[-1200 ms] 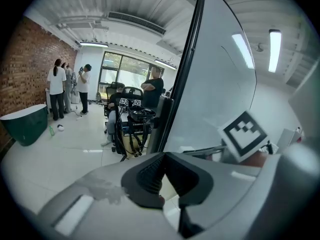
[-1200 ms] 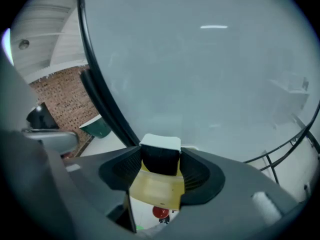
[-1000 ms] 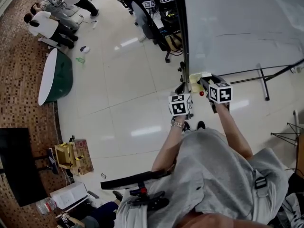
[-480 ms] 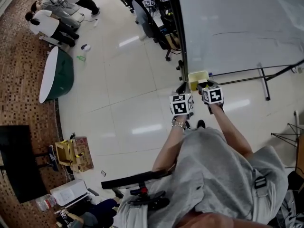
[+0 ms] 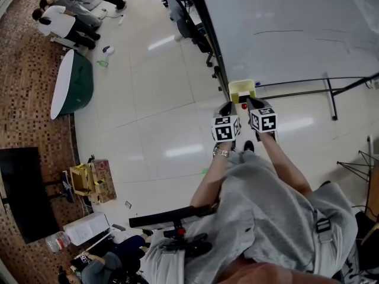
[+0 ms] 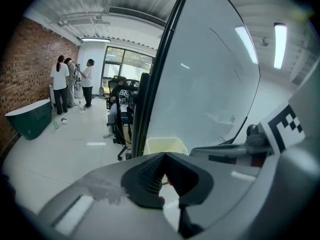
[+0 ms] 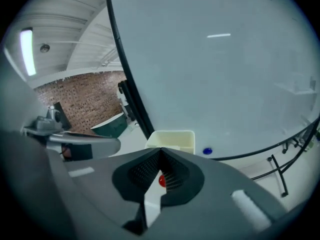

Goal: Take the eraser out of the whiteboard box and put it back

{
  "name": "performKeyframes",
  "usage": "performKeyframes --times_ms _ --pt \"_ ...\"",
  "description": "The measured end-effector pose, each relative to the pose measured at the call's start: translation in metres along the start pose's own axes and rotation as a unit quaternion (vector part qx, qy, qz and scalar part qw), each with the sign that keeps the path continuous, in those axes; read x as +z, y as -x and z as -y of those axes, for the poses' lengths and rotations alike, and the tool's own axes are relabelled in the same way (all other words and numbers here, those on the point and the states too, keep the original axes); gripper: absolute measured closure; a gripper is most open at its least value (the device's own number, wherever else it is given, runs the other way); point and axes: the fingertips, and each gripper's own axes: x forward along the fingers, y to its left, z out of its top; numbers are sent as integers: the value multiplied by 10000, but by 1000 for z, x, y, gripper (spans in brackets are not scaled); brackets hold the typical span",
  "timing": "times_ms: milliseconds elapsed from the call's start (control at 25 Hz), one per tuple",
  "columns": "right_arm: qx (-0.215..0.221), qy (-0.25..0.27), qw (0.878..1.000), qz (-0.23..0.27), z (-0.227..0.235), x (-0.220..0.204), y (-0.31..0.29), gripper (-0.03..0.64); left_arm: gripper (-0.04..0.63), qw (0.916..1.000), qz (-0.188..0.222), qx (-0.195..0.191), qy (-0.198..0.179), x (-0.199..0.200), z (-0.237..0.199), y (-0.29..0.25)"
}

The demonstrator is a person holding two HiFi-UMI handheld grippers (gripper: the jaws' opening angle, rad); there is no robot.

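A pale yellow open box (image 5: 241, 89) hangs at the lower left corner of the whiteboard (image 5: 296, 28). I cannot make out the eraser inside it. The left gripper (image 5: 227, 107) is just short of the box and below it, shut and empty. The right gripper (image 5: 249, 103) is beside it on the right. Its jaws are closing and the tips meet, with nothing between them. In the left gripper view the box (image 6: 165, 145) lies right past the left gripper (image 6: 164, 154). In the right gripper view the box (image 7: 172, 139) sits just beyond the right gripper (image 7: 161, 150).
A blue magnet (image 7: 207, 151) sticks to the board right of the box. A small red thing (image 5: 243, 106) shows between the grippers. The board's stand legs (image 5: 328, 96) spread to the right. Office chairs (image 5: 177, 13) stand behind the board, with a green tub (image 5: 71, 90) and people (image 5: 65, 19) far left.
Both grippers have drawn closer to the yellow box and a little lower. The right gripper's jaws stood apart a second ago and are together now.
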Motion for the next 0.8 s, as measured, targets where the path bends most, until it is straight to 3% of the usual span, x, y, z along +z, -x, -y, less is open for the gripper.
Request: performKeyframes --times_ms 240,520,800 --pt "355 -39 9992 -196 -22 -27 11 614 589 9998 -175 -2 -96 -30 16 21" --pt "383 97 9991 -134 -82 -57 36 614 589 9992 5 -238 -332 -49 26 73" --pt "233 105 9996 -117 -144 -112 74 614 589 9995 -61 -233 -221 -110 10 141"
